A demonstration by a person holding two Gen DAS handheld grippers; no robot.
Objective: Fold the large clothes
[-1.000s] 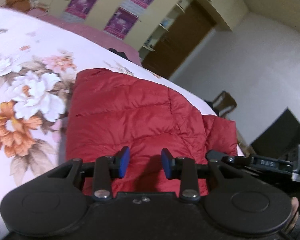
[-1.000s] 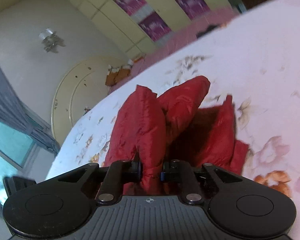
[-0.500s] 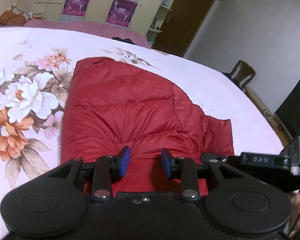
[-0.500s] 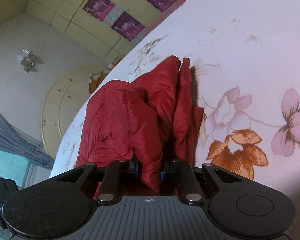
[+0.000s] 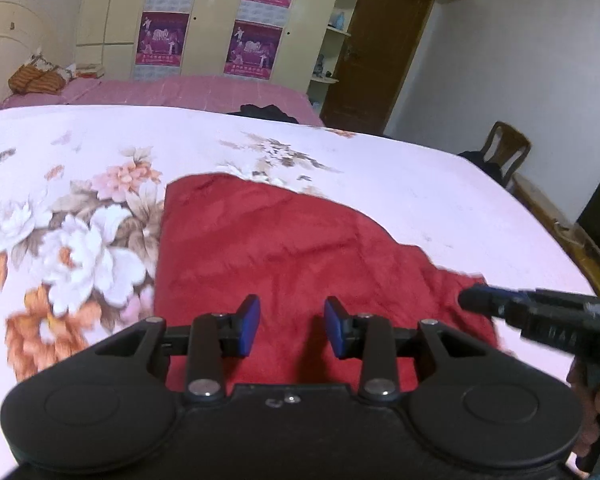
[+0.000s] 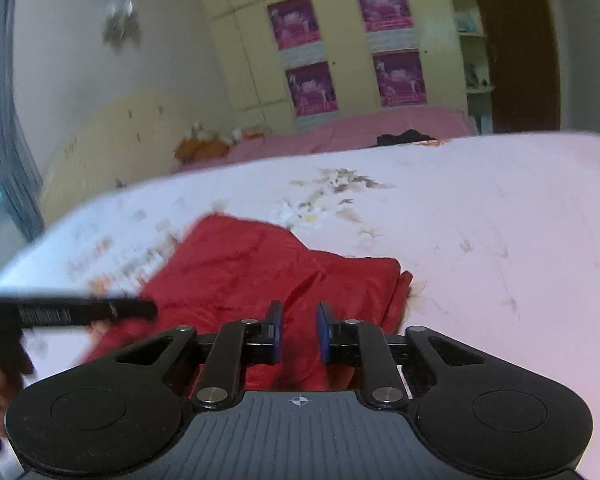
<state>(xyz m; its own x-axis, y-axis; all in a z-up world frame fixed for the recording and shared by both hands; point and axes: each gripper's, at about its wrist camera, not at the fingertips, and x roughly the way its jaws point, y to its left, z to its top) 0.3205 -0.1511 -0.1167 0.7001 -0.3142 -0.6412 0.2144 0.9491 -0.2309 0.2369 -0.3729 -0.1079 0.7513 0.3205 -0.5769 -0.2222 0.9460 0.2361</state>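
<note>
Red puffer jacket [image 5: 284, 248] lies folded flat on bed [image 5: 440, 200]. Left tool [image 5: 291, 326] spread, empty; right tool [image 6: 298, 330] closing w/ nothing between. Fold looks done; next: smooth or fold again.

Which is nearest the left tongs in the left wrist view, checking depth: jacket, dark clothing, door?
1. Jacket, just beneath the left tongs.
2. Dark clothing, on the far bed edge.
3. Door, back wall, upper right.
</note>
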